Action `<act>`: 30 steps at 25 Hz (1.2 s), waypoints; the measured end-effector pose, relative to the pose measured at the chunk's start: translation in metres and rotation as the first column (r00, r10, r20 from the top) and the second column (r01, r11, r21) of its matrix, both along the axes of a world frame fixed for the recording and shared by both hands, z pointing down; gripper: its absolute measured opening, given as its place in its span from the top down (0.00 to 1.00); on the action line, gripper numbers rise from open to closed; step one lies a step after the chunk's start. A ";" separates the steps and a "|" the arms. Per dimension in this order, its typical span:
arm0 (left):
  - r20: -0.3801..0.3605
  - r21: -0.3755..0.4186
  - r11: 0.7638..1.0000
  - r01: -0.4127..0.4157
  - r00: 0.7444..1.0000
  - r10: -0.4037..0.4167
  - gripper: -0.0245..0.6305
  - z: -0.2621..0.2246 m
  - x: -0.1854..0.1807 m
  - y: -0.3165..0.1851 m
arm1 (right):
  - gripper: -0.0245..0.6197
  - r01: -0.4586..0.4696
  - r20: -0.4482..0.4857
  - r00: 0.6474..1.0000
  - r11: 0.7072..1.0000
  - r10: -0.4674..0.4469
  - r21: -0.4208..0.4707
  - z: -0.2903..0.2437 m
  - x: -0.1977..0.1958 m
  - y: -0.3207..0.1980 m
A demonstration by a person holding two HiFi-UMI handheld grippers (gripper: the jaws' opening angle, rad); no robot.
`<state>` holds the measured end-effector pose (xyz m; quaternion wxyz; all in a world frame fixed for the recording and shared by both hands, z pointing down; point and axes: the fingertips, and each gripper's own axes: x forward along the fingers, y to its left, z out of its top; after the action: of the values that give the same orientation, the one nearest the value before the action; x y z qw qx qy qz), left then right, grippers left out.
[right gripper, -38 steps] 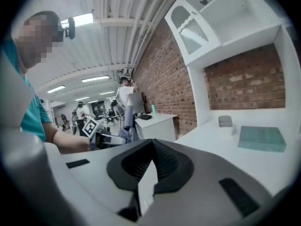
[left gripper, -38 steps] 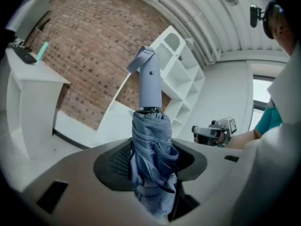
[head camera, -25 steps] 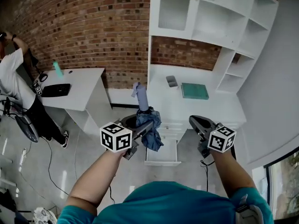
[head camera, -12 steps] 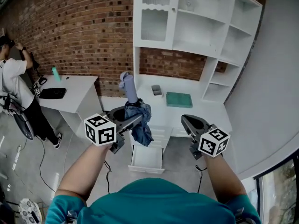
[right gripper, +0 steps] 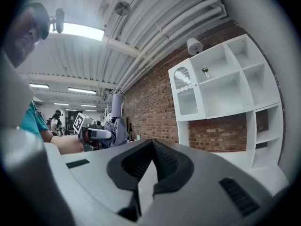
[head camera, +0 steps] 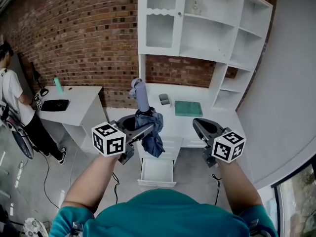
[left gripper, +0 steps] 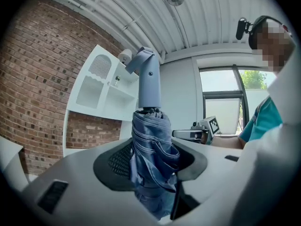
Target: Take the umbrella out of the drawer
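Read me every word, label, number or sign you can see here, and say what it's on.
No text here can be read.
left marker cube and right marker cube: black-and-white square patterns only, no letters or numbers.
bottle on the top shelf: label too small to read.
teal flat object on the counter: no legible print.

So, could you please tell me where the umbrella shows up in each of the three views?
Head view: umbrella at centre, upright in the left hand-held gripper.
Left gripper view: umbrella centre, clamped between the jaws.
Right gripper view: umbrella small, left of middle.
Shared landmark: the white shelf unit.
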<state>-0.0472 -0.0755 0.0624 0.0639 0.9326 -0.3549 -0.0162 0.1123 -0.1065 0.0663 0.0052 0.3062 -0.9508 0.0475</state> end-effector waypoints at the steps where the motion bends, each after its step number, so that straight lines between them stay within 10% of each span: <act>1: 0.006 0.002 1.000 -0.012 1.000 0.012 0.64 0.000 -0.005 0.002 | 0.93 -0.008 0.008 1.000 1.000 0.008 -0.003 0.002 -0.005 0.003; 30: 0.001 0.045 0.997 -0.063 0.998 0.063 0.64 -0.020 -0.030 0.012 | 0.93 -0.052 0.028 0.998 0.999 0.052 0.007 -0.003 -0.037 0.010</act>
<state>-0.0767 -0.0634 0.0424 0.0437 0.9444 -0.3250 -0.0224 0.0751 -0.0966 0.0632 -0.0107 0.3301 -0.9427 0.0481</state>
